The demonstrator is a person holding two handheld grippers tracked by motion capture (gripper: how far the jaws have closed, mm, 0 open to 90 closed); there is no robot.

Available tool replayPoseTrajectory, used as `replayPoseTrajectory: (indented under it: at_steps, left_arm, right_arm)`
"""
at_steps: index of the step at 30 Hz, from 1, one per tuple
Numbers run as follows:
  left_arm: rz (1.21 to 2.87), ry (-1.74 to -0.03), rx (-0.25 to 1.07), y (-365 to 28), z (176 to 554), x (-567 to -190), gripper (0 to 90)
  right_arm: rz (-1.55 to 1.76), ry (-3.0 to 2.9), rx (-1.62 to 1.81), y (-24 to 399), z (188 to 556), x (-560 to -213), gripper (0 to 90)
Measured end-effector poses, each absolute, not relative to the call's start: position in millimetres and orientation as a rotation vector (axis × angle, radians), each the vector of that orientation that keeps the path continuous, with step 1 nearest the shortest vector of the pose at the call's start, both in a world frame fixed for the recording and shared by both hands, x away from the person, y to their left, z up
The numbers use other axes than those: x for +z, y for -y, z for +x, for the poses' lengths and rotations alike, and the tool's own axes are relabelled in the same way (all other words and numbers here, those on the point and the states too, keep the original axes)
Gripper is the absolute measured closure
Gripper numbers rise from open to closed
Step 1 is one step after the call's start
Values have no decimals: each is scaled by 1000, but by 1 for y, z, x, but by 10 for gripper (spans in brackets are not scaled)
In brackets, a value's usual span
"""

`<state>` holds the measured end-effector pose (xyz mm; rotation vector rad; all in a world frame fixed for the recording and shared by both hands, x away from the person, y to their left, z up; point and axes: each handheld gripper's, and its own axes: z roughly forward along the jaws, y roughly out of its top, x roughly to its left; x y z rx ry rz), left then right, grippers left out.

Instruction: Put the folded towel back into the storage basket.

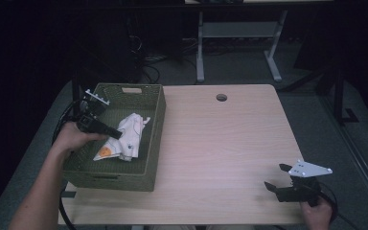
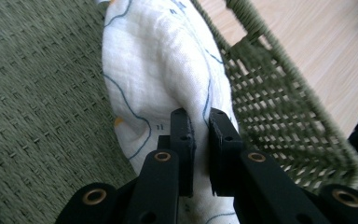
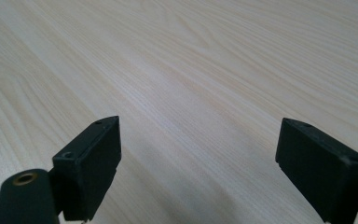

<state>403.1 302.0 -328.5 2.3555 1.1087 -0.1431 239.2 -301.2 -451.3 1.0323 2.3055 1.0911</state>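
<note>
high view, cloth position: the white cloth [image 1: 127, 139] lay crumpled inside the green woven basket [image 1: 154, 136], toward that basket's right wall, on the left part of the wooden table [image 1: 220, 143].
high view, cloth axis: its long side ran diagonally, from an orange-printed corner nearest the person up and away to a loose tip near the basket's far side.
high view, nearer hand: the left gripper [image 1: 116, 134] reached into the basket from the left, its tips at the cloth's left edge; the right gripper [image 1: 276, 176] sat well apart at the table's near right corner, so the left hand was plainly the nearer.
left gripper view, relation: the cloth [image 2: 163, 70] lay straight ahead of the left gripper [image 2: 200, 116] and under it, running away from the jaws, with the basket wall [image 2: 279, 102] just beside it on the right.
left gripper view, jaws: narrow, nearly together, with a fold of cloth seemingly pinched in the slim gap between them.
left gripper view, cloth look: thin white gauze-like fabric with blue line drawings and a small orange mark, soft and rumpled.
right gripper view, jaws: the right gripper [image 3: 198, 140] stood wide apart, holding nothing, over bare table [image 3: 191, 70].
next move, judgement: any lift would likely go straight up, clear of the right wall.
</note>
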Motion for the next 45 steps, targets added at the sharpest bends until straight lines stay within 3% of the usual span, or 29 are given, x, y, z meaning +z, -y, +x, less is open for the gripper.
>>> replayPoseTrajectory:
  at_steps: [3,4,6,9,18,27,30,36,38,40,45]
  left_arm:
    - [2401,-1076,-81,-300,407,-335,819]
    - [2421,-1079,5,-299,409,-337,799]
    - [2439,-1137,211,-300,413,-339,577]
    - [2438,-1184,282,-302,418,-341,520]
    - [2561,-1191,136,-285,417,-368,534]
    - [2717,-1143,-114,-259,417,-403,542]
    - [2777,-1124,-110,-250,419,-411,520]
    - [2846,-1131,-104,-241,419,-424,589]
    - [2845,-1130,-92,-241,419,-423,663]
    - [2850,-1118,-69,-241,419,-421,803]
    - [2771,-1160,-94,-245,420,-412,852]
  right_arm:
    - [1024,-2310,1084,301,240,-452,135]
    - [1027,-2309,1088,301,240,-452,135]
    - [1025,-2317,1085,300,241,-452,136]
    - [1019,-2321,1086,300,241,-452,136]
    - [1012,-2324,1092,299,239,-452,136]
    - [1000,-2339,1090,298,239,-452,135]
    - [996,-2339,1089,298,238,-451,135]
    - [993,-2336,1101,301,236,-449,136]
    - [996,-2344,1096,300,236,-450,135]
    - [991,-2346,1093,300,236,-449,136]
    - [986,-2317,1095,300,235,-447,135]
